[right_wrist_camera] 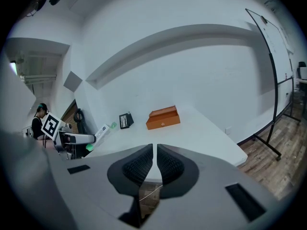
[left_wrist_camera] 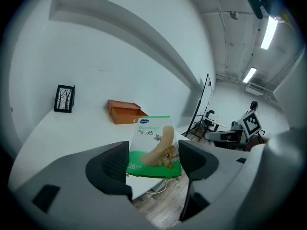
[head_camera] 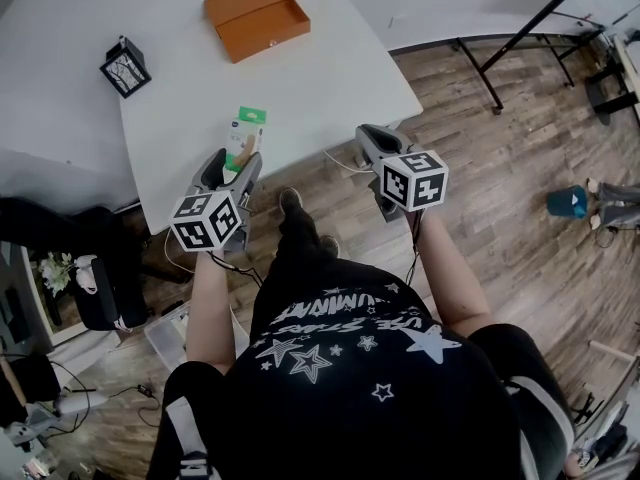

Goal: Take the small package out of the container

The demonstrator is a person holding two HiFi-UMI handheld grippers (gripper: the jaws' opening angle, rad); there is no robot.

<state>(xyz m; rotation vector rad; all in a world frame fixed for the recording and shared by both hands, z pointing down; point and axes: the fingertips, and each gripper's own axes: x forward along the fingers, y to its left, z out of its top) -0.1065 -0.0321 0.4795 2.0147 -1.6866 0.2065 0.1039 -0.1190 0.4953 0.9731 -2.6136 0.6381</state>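
Observation:
A small green-and-white bandage package [left_wrist_camera: 154,147] stands between the jaws of my left gripper [left_wrist_camera: 153,161], which is shut on it. In the head view the package [head_camera: 245,133] sticks up from the left gripper [head_camera: 242,160] over the near edge of the white table [head_camera: 310,78]. The orange container [head_camera: 257,15] lies open at the table's far end, well away from both grippers. My right gripper [right_wrist_camera: 154,164] is shut with nothing between its pads, held off the table's near right corner [head_camera: 366,136].
A small black lantern-like frame [head_camera: 125,66] stands at the table's far left. A white cable [head_camera: 340,160] hangs by the table's near edge. A black stand's legs [head_camera: 520,28] cross the wooden floor at the right.

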